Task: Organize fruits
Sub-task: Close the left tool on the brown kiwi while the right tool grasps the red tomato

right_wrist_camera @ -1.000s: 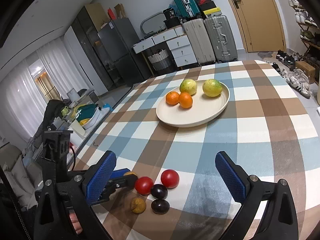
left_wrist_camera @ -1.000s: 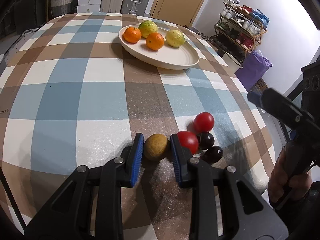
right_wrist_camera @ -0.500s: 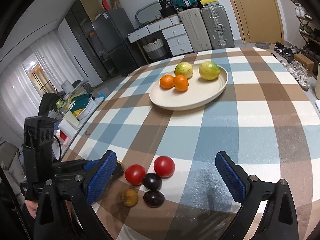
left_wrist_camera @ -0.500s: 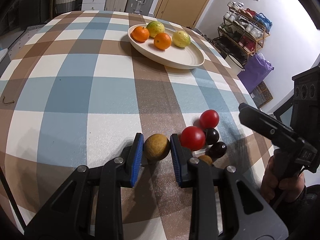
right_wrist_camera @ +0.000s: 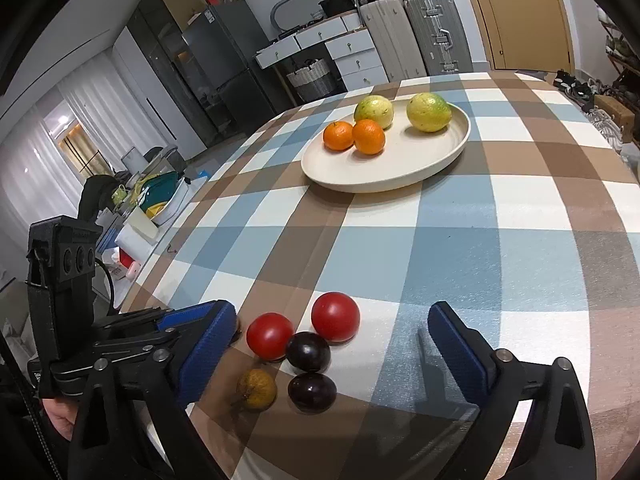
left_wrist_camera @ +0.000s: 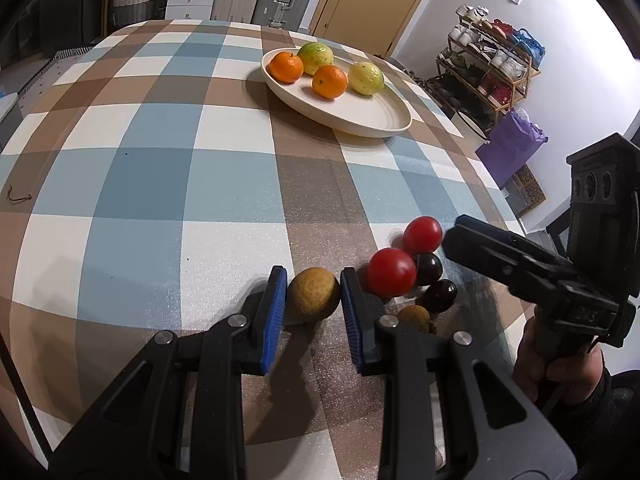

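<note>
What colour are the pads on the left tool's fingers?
Blue, ribbed pads on black fingers, gripping the round tan-brown fruit; clearest in the left wrist view.

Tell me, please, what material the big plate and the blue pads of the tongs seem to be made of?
Plate: probably glazed ceramic, possibly melamine; smooth cream surface with a soft sheen and a thick rim. Blue pads: likely rubber or soft plastic; matte and finely ribbed.

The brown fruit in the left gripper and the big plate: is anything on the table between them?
No. The left wrist view shows only bare checked tablecloth between the brown fruit and the plate.
</note>
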Tool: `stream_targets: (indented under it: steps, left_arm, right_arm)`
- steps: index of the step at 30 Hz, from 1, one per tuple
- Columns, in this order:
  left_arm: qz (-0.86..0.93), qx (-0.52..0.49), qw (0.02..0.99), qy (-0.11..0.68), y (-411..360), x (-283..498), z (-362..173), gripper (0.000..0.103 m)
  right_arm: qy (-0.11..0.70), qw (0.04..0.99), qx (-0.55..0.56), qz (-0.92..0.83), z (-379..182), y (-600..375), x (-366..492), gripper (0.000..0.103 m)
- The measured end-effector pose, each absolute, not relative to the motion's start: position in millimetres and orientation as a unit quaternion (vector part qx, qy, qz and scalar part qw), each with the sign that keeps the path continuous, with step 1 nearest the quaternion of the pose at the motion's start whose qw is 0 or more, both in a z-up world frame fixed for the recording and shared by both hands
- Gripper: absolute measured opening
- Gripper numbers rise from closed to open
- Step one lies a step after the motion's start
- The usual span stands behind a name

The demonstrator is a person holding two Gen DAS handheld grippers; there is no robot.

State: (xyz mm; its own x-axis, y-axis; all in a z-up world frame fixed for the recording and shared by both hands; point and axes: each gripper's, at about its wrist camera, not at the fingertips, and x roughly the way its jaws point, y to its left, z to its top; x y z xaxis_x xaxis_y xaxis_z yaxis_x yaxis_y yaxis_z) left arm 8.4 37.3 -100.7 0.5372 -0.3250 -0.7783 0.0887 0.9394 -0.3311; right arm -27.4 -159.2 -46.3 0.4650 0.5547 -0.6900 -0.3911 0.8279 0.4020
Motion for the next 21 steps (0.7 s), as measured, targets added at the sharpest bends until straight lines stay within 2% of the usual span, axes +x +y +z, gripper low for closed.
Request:
stream_targets:
  steps: [1,5,12,13,21]
  left_arm:
    - [-0.119,-0.127,0.867,0.466,37,8,-101,0.025]
    - [-0.119,-0.129,0.868,0.464,40,8,-100,0.024]
    - [-0.121,-0.131,0.868,0.463,41,8,-99,0.025]
    - [-0.121,-0.131,0.868,0.463,41,8,-99,0.025]
    - [-0.119,-0.131,0.869,0.462,40,8,-96,0.025]
  right_arm:
    - [0.438,0.849,0.093,0.279,-47,-158,-27,0.086]
    - [0.450,0.842,0.095,0.281,-53,-153,-24,0.076]
    - [0.463,0.836,0.080,0.284,-57,-146,-24,0.032]
    - [0.464,0.835,0.086,0.283,-57,-148,-23,0.030]
    - [0.457,0.839,0.083,0.282,-56,-149,-24,0.028]
